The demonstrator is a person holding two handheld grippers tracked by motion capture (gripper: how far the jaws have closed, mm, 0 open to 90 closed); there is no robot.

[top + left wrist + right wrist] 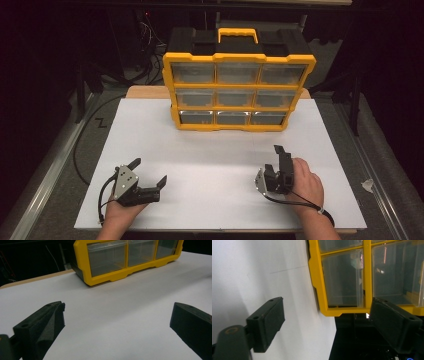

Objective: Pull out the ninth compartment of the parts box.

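The high view looks forward and down from above the person's side, taking in the whole white tabletop (220, 150) and the yellow organizer (239, 85) at its far edge. The left gripper view sits low over the tabletop, facing the organizer's (125, 260) bottom row from some way off. The right gripper view is rolled sideways and shows the organizer (342, 280) much larger. All three share the organizer's front and the white tabletop.
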